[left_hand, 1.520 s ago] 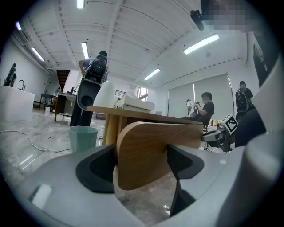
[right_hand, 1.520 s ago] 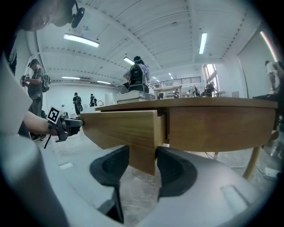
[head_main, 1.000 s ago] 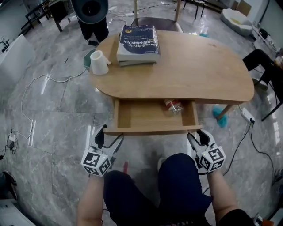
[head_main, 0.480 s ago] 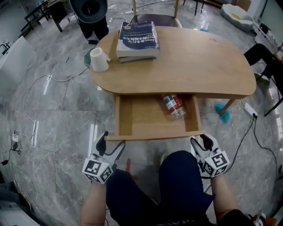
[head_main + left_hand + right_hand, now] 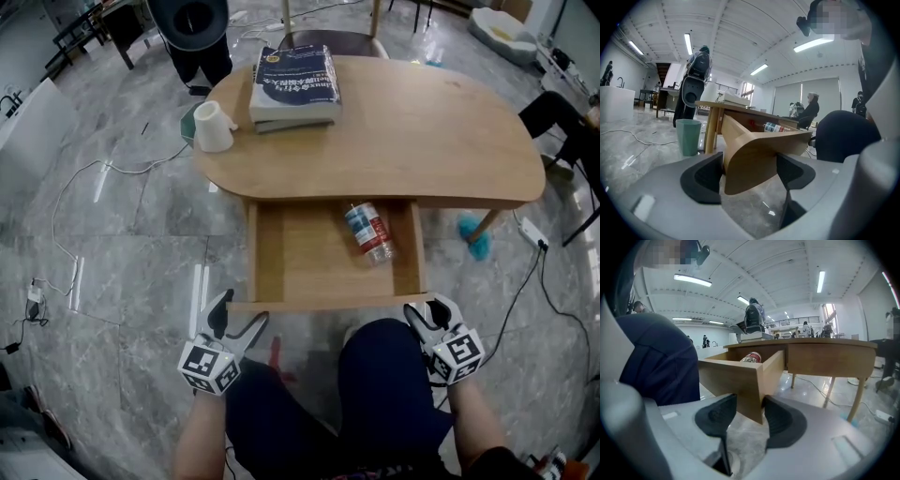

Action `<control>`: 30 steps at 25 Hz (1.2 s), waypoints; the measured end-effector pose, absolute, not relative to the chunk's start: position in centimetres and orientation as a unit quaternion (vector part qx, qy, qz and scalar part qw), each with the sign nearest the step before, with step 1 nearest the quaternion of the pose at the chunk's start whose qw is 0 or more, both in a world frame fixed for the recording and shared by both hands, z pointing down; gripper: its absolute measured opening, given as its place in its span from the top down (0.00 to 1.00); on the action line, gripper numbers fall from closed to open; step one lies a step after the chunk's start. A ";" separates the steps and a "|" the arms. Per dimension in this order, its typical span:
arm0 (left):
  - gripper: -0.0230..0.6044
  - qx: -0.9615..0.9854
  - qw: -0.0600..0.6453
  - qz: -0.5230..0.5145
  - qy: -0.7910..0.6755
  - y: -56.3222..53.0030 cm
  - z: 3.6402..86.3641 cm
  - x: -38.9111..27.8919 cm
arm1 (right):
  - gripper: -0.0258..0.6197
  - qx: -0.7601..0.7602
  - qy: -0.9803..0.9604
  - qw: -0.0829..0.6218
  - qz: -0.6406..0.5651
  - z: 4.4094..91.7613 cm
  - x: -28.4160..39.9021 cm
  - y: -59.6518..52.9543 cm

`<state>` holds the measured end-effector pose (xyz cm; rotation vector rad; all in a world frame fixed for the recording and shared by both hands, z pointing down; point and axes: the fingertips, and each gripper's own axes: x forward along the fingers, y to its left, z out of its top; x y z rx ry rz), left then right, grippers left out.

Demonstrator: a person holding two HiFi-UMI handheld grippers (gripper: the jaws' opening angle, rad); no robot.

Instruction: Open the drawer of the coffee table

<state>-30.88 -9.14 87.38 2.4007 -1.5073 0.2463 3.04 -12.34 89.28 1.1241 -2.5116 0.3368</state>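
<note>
Drawer (image 5: pixel 300 267) of the light wooden desk (image 5: pixel 431 131) stands pulled well out toward the seated person, its bare wooden floor on view from above. A plastic bottle (image 5: pixel 367 232) with a red and blue label lies on its side inside, in the right half, near the right wall.

Left gripper (image 5: pixel 239 309): at the drawer's front left corner. In the left gripper view that rounded corner fills the gap between the two dark pads; jaws set wide and closed onto the corner on both sides.

Right gripper (image 5: pixel 427 307): at the front right corner. In the right gripper view the jaws stand close together, clamped on the thin edge of the front panel at that corner.

Both grippers are low, just in front of the person's knees (image 5: pixel 375 394), which are in dark trousers and sit between them below the drawer front.

On the desk top: a stack of two books (image 5: pixel 292 84), the blue cover uppermost, at the far left; a white mug (image 5: pixel 212 127) beside it near the left edge. A pale green bin (image 5: pixel 688 136) stands on the grey marble floor (image 5: pixel 122 244) by the left leg. Cables trail across the floor to the left.
</note>
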 end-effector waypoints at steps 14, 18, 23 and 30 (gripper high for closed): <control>0.38 0.839 0.159 0.114 -0.507 -8.9 89.7 -31.0 | 0.67 0.402 -0.883 0.202 0.132 91.4 2.7 -12.0; 0.38 0.842 0.158 0.118 -0.502 -9.0 90.0 -31.0 | 0.67 0.398 -0.886 0.202 0.130 91.6 2.7 -12.1; 0.38 0.843 0.152 0.117 -0.502 -8.9 89.9 -31.2 | 0.67 0.388 -0.890 0.202 0.125 91.8 2.7 -12.0; 0.54 0.835 0.132 0.082 -0.528 -7.1 87.3 -33.6 | 0.67 0.361 -0.908 0.176 0.116 89.0 3.8 -10.8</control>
